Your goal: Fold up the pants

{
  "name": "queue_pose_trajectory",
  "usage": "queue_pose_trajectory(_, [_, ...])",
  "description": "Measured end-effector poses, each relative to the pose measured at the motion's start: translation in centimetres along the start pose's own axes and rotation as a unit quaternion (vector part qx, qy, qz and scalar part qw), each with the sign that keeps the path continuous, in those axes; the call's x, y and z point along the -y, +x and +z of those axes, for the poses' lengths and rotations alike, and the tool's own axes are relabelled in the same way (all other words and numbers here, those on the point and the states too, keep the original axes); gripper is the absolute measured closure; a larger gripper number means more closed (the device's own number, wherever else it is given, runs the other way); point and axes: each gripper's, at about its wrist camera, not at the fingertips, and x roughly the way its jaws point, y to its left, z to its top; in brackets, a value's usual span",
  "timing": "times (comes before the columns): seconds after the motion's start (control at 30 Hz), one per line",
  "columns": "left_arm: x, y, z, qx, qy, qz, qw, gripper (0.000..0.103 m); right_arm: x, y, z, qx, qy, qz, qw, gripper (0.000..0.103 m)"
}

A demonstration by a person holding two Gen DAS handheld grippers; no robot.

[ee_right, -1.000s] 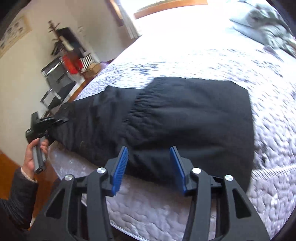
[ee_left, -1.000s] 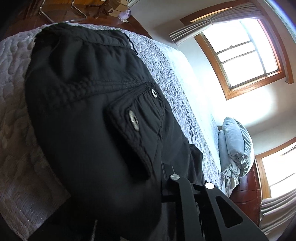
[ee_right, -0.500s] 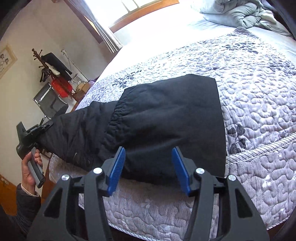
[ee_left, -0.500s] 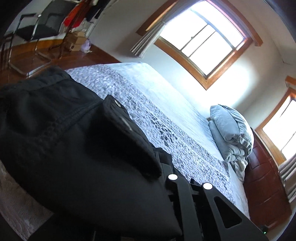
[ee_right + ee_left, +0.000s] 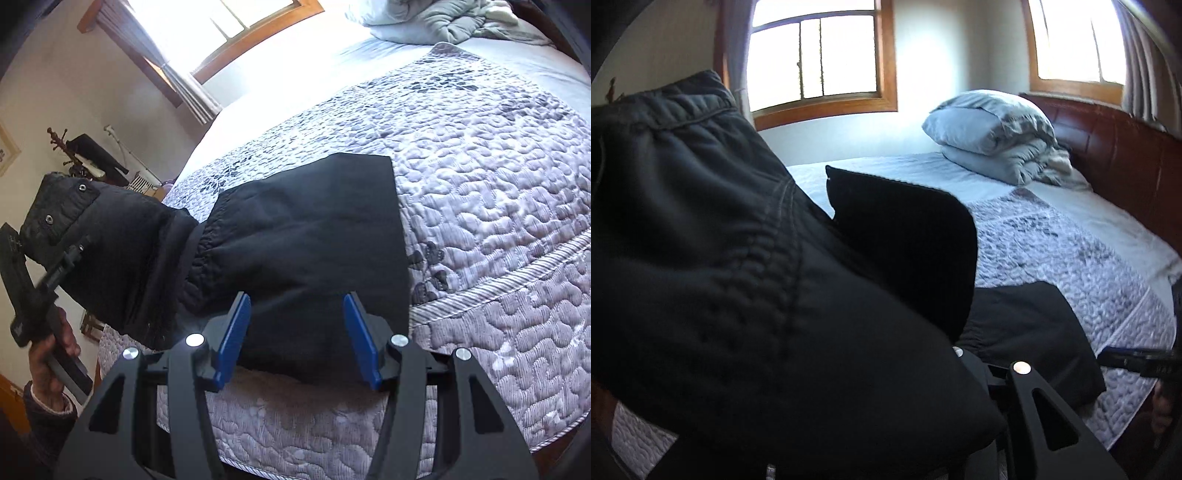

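The black pants (image 5: 303,236) lie partly folded on the quilted bed (image 5: 498,206). The leg end lies flat. My left gripper (image 5: 70,254) is shut on the waistband end and holds it raised off the bed at the left. In the left wrist view the lifted pants (image 5: 738,277) drape over the gripper and hide its fingertips. My right gripper (image 5: 297,332) is open and empty, with blue pads (image 5: 232,336) just above the near edge of the flat part. It does not touch the fabric.
Folded grey bedding (image 5: 993,133) sits at the head of the bed by a dark wooden headboard (image 5: 1119,155). A coat stand (image 5: 81,158) and a window (image 5: 240,22) are to the left of the bed. The bed's near edge (image 5: 295,435) is below my right gripper.
My left gripper has lifted the waistband end off the bed and swung it up and towards the legs. My right gripper has moved slightly closer to the pants, still open.
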Motion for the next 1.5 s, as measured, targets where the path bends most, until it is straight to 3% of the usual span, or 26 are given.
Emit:
queue_pose_trajectory(0.17, [6.8, 3.0, -3.1, -0.050, 0.134, 0.012, 0.9896, 0.054, 1.9, -0.3, 0.3, 0.003, 0.042, 0.010, 0.999, 0.045])
queue_pose_trajectory(0.27, [9.0, 4.4, -5.1, -0.085, 0.174, 0.000, 0.9811, 0.049, 3.1, -0.5, 0.5, 0.005, 0.071, 0.023, 0.997, 0.045])
queue_pose_trajectory(0.37, [10.0, 4.0, -6.4, -0.096, 0.195, -0.027, 0.9758, 0.043, 3.7, -0.8, 1.0, 0.009, 0.082, 0.031, 0.996, 0.040])
queue_pose_trajectory(0.47, [9.3, 2.4, -6.8, -0.087, 0.175, -0.032, 0.9802, 0.024, 4.1, -1.0, 1.7, 0.011, 0.101, 0.061, 0.993, 0.031])
queue_pose_trajectory(0.53, [7.8, 1.4, -6.6, -0.088, 0.144, -0.046, 0.9846, 0.021, 4.2, -0.9, 2.3, 0.012, 0.119, 0.092, 0.989, 0.031])
queue_pose_trajectory(0.6, [6.4, 0.2, -6.3, -0.076, 0.109, -0.055, 0.9896, 0.003, 4.0, -0.5, 2.8, 0.009, 0.129, 0.116, 0.985, 0.031])
queue_pose_trajectory(0.67, [5.1, -1.0, -5.4, -0.051, 0.058, -0.043, 0.9961, 0.004, 3.2, 0.0, 3.4, 0.002, 0.124, 0.134, 0.983, 0.029])
queue_pose_trajectory(0.8, [0.7, -1.4, -4.2, -0.045, -0.047, -0.021, 0.9977, 0.004, 1.3, 1.8, 4.0, -0.029, 0.110, 0.131, 0.985, 0.025])
queue_pose_trajectory(0.93, [-4.0, -0.7, -5.0, -0.086, -0.125, 0.036, 0.9877, 0.004, 0.7, 3.6, 3.8, -0.053, 0.126, 0.139, 0.981, 0.024])
queue_pose_trajectory(1.1, [-7.3, 0.7, -5.9, -0.120, -0.152, 0.078, 0.9779, 0.004, 0.0, 6.1, 4.0, -0.066, 0.146, 0.140, 0.977, 0.025])
queue_pose_trajectory(1.13, [-7.8, 0.9, -6.2, -0.124, -0.153, 0.083, 0.9768, 0.004, -0.3, 6.5, 4.2, -0.065, 0.145, 0.135, 0.978, 0.028])
queue_pose_trajectory(1.2, [-7.9, 0.8, -6.5, -0.132, -0.155, 0.089, 0.9751, 0.004, -0.7, 7.1, 4.6, -0.060, 0.138, 0.122, 0.981, 0.052])
queue_pose_trajectory(1.27, [-8.0, 1.0, -6.6, -0.139, -0.149, 0.097, 0.9743, 0.004, -1.1, 7.3, 5.0, -0.058, 0.119, 0.112, 0.985, 0.067])
queue_pose_trajectory(1.5, [-8.6, 2.3, -7.1, -0.158, -0.155, 0.110, 0.9689, 0.004, -4.0, 4.8, 6.2, -0.027, 0.053, 0.110, 0.992, 0.074])
